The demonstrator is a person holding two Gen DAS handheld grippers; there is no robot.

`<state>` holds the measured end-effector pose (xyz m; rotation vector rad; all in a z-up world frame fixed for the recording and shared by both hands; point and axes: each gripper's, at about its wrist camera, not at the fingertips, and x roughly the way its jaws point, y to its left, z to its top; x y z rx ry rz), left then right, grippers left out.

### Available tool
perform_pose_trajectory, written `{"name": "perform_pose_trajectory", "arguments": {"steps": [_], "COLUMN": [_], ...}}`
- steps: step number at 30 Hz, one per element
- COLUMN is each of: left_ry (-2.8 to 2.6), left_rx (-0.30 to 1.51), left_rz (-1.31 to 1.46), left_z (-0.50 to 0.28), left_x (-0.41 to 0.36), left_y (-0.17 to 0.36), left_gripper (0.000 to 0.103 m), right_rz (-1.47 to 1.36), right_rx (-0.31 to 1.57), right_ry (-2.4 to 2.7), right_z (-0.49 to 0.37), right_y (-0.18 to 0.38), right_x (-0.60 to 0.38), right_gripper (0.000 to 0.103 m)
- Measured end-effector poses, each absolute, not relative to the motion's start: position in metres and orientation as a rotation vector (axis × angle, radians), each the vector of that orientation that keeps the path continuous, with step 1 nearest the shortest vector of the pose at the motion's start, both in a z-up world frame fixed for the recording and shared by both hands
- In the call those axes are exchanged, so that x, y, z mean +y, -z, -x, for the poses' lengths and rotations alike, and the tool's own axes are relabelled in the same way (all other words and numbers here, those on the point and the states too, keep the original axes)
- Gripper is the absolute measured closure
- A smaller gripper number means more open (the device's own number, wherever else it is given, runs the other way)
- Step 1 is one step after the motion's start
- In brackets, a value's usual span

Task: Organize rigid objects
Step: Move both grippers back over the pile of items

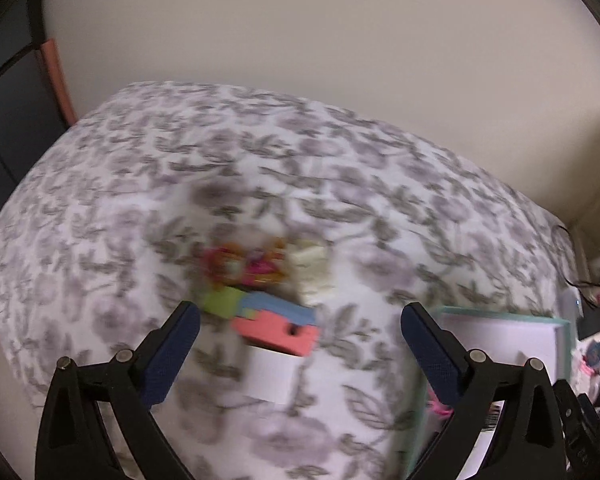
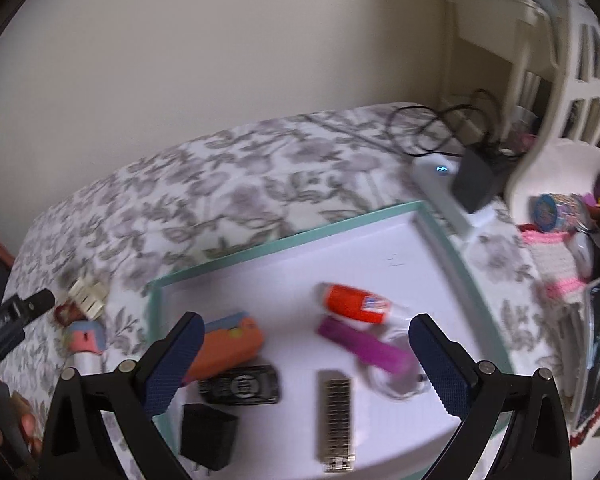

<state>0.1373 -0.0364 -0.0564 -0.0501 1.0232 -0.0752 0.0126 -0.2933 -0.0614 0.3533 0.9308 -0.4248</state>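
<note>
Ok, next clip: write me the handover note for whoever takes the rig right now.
Left tongs: open, empty, over the bedspread.
Right tongs: open, empty, over the tray.
In the tray: orange case, toy car, black adapter, orange bottle, purple tube, metal bar.
Left outside: blurred pile of small colourful toys and cream clip.

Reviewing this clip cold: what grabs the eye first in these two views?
The teal-rimmed white tray on the floral bedspread, holding an orange bottle, purple stick and black toy car. Left of it, a small heap of colourful toys lies ahead of the open left gripper.
</note>
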Motion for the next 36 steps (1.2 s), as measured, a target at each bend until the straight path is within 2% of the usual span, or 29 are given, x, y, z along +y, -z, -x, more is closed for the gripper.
{"name": "perform_pose_trajectory", "arguments": {"steps": [8,20,36], "left_ry": [0.041,0.053,0.017], "left_rx": [1.038,1.12,1.209], "left_rz": [0.119,0.123,0.181], "left_z": [-0.145,-0.16,-0.176], "left_x": [0.004,0.031,0.084], "left_y": [0.054,0.071,0.097], "left_gripper": [0.003,0.003,0.003], "right_rz": [-0.322,-0.219,-0.16], "right_rx": [0.948,1.051,1.092], "right_ry": [0.35,0.277,0.166], "right_z": [-0.028,-0.054,-0.087], "right_y": [0.07,0.088,0.099], "right_x": [-0.261,-0.208,-0.135], "right_gripper": [0.0,0.0,0.0]}}
